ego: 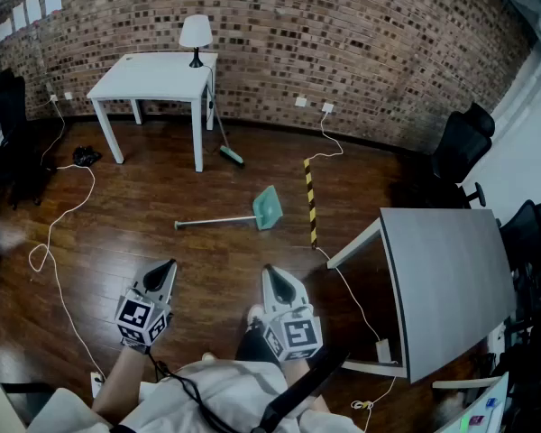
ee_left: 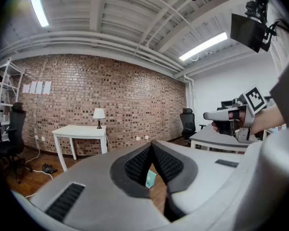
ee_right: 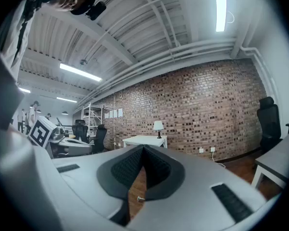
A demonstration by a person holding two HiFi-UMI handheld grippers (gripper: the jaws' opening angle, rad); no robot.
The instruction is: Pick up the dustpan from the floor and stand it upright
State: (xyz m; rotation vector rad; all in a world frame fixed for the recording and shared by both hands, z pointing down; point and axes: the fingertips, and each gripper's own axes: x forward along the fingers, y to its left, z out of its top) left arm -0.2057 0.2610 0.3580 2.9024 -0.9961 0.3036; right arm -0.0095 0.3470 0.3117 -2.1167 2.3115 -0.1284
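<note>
1. Cable (ego: pixel 61 216): white, looping over the wood floor (ego: pixel 144 197) at far left.
2. Left tongs (ego: pixel 169 265): clenched, tips together with nothing gripped. Held low in the near foreground, pointing up the room.
3. White desk (ego: pixel 153 75): stands against the brick wall (ego: pixel 361 43).
4. Lamp (ego: pixel 196 32): white shade, dark base, upright on the back edge of the white desk.
5. Broom (ego: pixel 232 156): leans on the white desk's right side, with its teal head on the floor.
6. Dustpan (ego: pixel 267 207): teal pan with a pale handle. It lies flat on the floor, handle pointing left, between the white desk and both tongs and well apart from them. In the left gripper view it shows small and distant through the slot below the closed tips (ee_left: pixel 150 179).
7. Right tongs (ego: pixel 269 269): clenched and empty, level with the left tongs.
8. Tape (ego: pixel 311 201): yellow-and-black strip on the floor, just right of the pan.
9. Grey desk (ego: pixel 446 278): near right.
10. Chair (ego: pixel 460 142): black, by the wall beyond the grey desk.
</note>
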